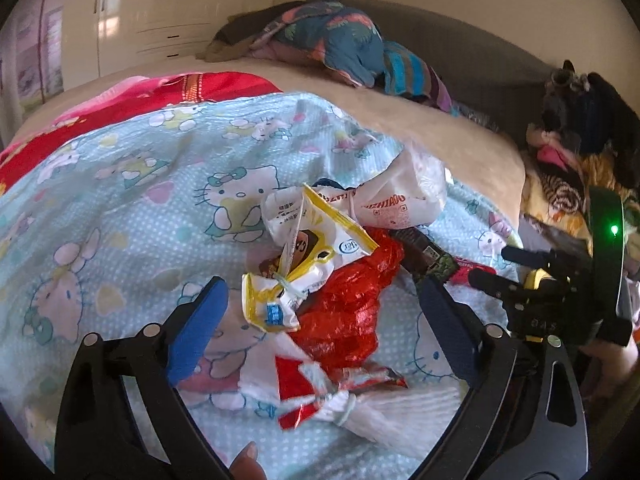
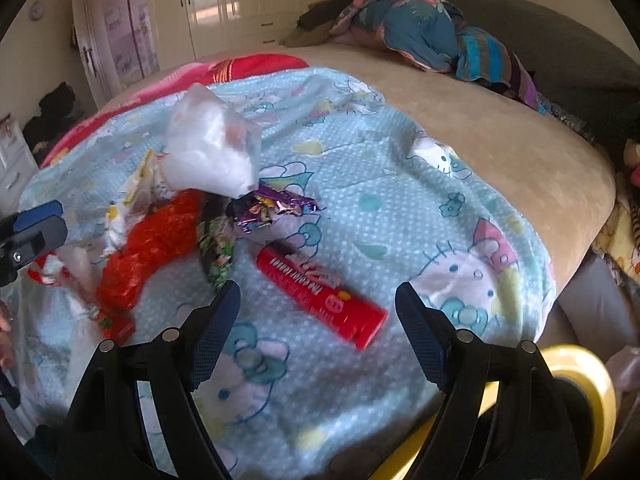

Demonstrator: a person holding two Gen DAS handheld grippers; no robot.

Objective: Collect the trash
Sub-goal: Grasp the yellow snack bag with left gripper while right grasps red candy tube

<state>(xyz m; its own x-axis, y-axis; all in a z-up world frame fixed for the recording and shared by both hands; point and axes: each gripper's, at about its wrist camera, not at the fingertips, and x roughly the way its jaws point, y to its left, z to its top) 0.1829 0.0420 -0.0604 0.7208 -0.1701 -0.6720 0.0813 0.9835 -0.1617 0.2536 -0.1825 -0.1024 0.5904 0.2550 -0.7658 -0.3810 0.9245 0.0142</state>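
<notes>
A heap of trash lies on a light-blue cartoon blanket: a white bag, a yellow-and-white wrapper, a red crinkled bag and a red-and-white wrapper. My left gripper is open just above the heap, and the red bag and yellow wrapper lie between its blue pads without being pinched. In the right wrist view a red tube lies alone on the blanket, right of the heap. My right gripper is open, its jaws on either side of the tube's near end.
A purple wrapper and a green wrapper lie beside the heap. The blanket covers a beige mattress with a red quilt and piled clothes behind. A yellow tape roll sits at the bed's near right edge.
</notes>
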